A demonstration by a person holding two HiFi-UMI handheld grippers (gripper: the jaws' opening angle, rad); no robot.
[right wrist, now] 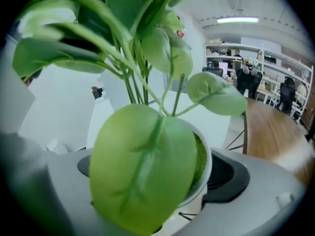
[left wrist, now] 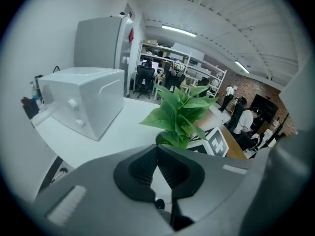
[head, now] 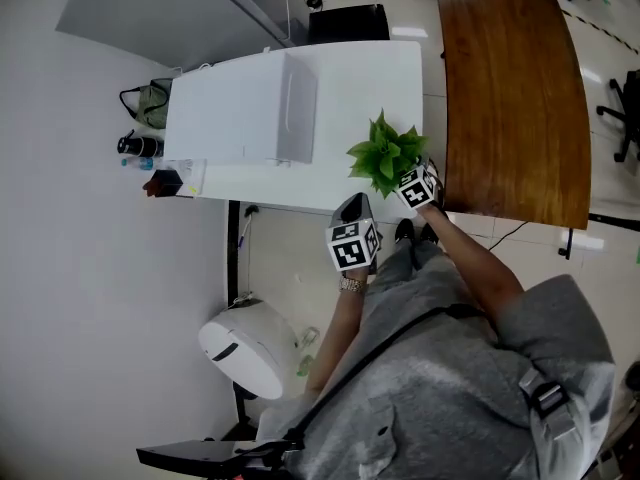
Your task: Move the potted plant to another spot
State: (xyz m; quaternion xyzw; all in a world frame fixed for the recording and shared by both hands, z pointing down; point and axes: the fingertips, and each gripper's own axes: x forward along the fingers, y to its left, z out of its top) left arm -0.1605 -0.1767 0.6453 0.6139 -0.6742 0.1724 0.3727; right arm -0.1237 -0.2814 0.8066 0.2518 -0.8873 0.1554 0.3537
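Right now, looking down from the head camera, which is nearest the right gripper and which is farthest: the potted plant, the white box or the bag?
1. Potted plant: between the jaws of the right gripper, at the white table's right end.
2. White box: on the table's middle, to the left.
3. Bag: past the table's far left end.

An open-plan office: white table point(head: 380, 78), wooden desk point(head: 510, 98), swivel chairs point(left wrist: 145, 75), stocked shelves point(left wrist: 197, 72) and ceiling strip lights point(left wrist: 178, 31).
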